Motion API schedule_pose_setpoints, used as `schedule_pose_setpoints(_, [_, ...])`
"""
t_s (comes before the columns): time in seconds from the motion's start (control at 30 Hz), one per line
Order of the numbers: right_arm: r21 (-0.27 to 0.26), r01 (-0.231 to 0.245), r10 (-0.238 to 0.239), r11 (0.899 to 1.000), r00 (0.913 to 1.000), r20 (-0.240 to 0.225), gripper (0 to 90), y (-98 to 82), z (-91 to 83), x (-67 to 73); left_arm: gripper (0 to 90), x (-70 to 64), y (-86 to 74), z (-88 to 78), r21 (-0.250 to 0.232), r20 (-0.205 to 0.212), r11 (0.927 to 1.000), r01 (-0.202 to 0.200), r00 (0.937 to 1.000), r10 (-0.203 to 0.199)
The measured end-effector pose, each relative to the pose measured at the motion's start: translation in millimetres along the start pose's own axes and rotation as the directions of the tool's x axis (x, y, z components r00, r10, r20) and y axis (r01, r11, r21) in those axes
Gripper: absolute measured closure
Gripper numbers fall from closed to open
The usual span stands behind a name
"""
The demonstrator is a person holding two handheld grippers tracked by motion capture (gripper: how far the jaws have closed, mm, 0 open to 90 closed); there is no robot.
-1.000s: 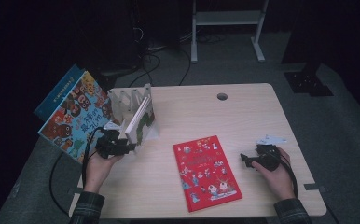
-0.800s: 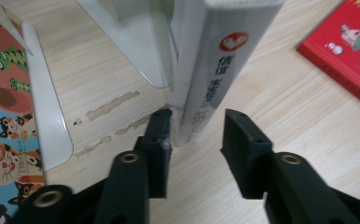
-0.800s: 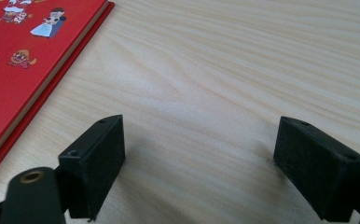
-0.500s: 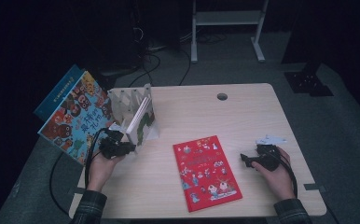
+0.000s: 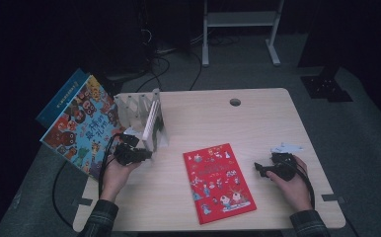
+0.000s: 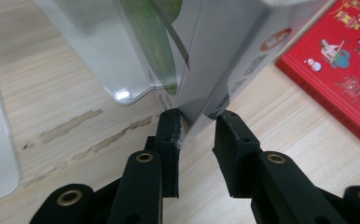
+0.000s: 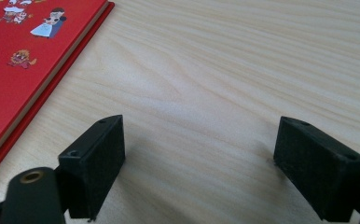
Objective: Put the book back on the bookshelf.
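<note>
Progress: early. Left gripper (image 6: 197, 135) fingers have just been closing on the spine edge of the white book (image 6: 225, 70) standing in the clear rack (image 5: 139, 106); whether they pinch yet, can't tell. Rack holds that one book. Red book (image 5: 217, 180) lies flat on table (image 5: 257, 118) (unshelved); right gripper (image 7: 199, 163) fingers apart, empty.

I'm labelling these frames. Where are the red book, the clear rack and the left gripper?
red book (image 5: 218, 180), high view, middle of cover
clear rack (image 5: 138, 106), high view, back dividers
left gripper (image 6: 197, 133), left gripper view, between its fingers
</note>
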State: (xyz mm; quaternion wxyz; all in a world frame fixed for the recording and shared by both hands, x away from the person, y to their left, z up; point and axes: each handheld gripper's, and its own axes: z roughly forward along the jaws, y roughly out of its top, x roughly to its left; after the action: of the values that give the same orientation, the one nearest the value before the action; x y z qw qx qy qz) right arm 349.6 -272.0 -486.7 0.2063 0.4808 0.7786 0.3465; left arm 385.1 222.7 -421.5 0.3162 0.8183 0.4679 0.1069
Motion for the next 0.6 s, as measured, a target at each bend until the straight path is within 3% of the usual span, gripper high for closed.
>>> schedule_pose_setpoints(0.37, [0.001, 0.000, 0.000, 1.000, 1.0000, 0.000, 15.3, 0.2, 0.1, 0.0, 68.9, -17.6, 17.4, 18.3, -0.010, 0.034, 0.9998, -0.018, 0.9993, 0.018])
schedule_pose_setpoints(0.6, [0.001, 0.001, -0.001, 1.000, 1.0000, -0.001, 15.3, 0.2, 0.1, -0.1, 68.9, -22.4, 29.3, 27.3, -0.037, 0.078, 0.9993, 0.004, 0.9970, -0.001])
